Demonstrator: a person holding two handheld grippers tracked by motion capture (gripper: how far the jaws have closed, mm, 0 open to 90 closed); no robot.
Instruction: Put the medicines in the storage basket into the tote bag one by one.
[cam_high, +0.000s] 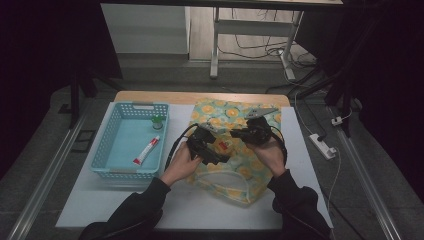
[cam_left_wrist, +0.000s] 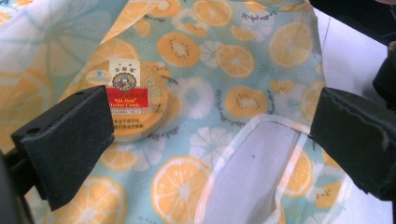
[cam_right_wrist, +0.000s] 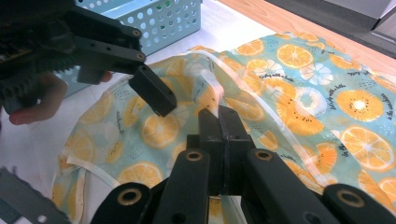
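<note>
Black right hand-held gripper (cam_right_wrist: 219, 122) is clamped on the white-trimmed rim of the orange-slice-print fabric bag (cam_right_wrist: 299, 93), lifting that edge. Left hand-held gripper (cam_left_wrist: 205, 135) hovers with jaws wide apart over the bag's opening. Bag lies on the white tabletop (cam_high: 295, 150), just beside the light-blue perforated plastic basket (cam_high: 112, 137); round orange tin (cam_left_wrist: 140, 100) shows through the fabric.

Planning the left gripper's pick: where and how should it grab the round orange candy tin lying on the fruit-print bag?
Grip the round orange candy tin across its thin rim, coming down from above. It lies flat, label up, on the orange-slice print fabric bag, so only opposite edges offer purchase. The open left gripper sits beside it; watch for pinching cloth.
</note>
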